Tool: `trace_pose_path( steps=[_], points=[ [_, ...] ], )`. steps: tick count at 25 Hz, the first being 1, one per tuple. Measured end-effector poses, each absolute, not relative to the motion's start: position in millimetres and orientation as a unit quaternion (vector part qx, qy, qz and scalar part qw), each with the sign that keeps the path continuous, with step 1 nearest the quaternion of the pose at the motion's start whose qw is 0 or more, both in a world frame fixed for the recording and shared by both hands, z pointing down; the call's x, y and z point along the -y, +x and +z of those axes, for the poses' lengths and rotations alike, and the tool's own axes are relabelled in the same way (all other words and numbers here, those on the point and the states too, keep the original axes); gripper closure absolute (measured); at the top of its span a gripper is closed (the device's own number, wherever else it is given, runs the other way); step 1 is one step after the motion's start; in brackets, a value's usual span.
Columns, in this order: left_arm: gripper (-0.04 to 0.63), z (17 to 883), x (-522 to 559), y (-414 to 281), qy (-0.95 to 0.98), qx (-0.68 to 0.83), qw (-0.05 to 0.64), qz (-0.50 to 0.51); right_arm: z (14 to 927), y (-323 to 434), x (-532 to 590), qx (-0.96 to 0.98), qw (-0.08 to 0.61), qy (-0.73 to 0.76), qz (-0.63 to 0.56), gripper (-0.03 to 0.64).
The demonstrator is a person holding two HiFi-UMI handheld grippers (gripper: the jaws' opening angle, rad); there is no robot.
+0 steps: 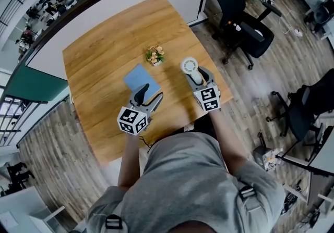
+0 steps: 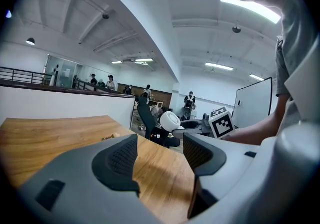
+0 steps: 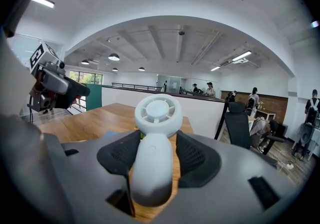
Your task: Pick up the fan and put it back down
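Observation:
A white handheld fan (image 1: pixel 189 65) with a round head lies along my right gripper (image 1: pixel 197 76) near the wooden table's (image 1: pixel 104 54) right edge. In the right gripper view the fan's handle (image 3: pixel 152 160) sits between the two dark pads, which close on its sides, with the round head (image 3: pixel 158 113) sticking out beyond the fingertips. My right gripper (image 3: pixel 152 155) is shut on the fan. My left gripper (image 1: pixel 142 94) hovers open over the table with nothing between its fingers (image 2: pixel 117 160). From the left gripper view the fan (image 2: pixel 170 120) shows off to the right.
A blue notebook (image 1: pixel 140 78) lies just ahead of the left gripper. A small bunch of flowers (image 1: pixel 155 54) stands mid-table. Black office chairs (image 1: pixel 245 23) stand on the floor to the right. A white partition (image 1: pixel 130 8) borders the table's far side.

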State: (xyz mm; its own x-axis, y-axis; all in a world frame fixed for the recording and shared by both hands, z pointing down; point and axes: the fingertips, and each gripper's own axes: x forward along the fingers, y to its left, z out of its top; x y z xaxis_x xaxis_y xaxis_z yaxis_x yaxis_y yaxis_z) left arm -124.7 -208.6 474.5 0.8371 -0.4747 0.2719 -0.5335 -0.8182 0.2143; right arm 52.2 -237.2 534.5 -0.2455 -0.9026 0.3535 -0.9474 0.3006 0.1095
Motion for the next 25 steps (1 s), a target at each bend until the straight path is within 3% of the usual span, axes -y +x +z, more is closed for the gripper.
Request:
trace_pose_path(
  steps=[25],
  points=[
    [0.298, 526, 200, -126, 0.930, 0.276, 0.196, 0.144, 608, 52, 224, 0.791, 0.204, 0.563, 0.128, 0.396]
  ],
)
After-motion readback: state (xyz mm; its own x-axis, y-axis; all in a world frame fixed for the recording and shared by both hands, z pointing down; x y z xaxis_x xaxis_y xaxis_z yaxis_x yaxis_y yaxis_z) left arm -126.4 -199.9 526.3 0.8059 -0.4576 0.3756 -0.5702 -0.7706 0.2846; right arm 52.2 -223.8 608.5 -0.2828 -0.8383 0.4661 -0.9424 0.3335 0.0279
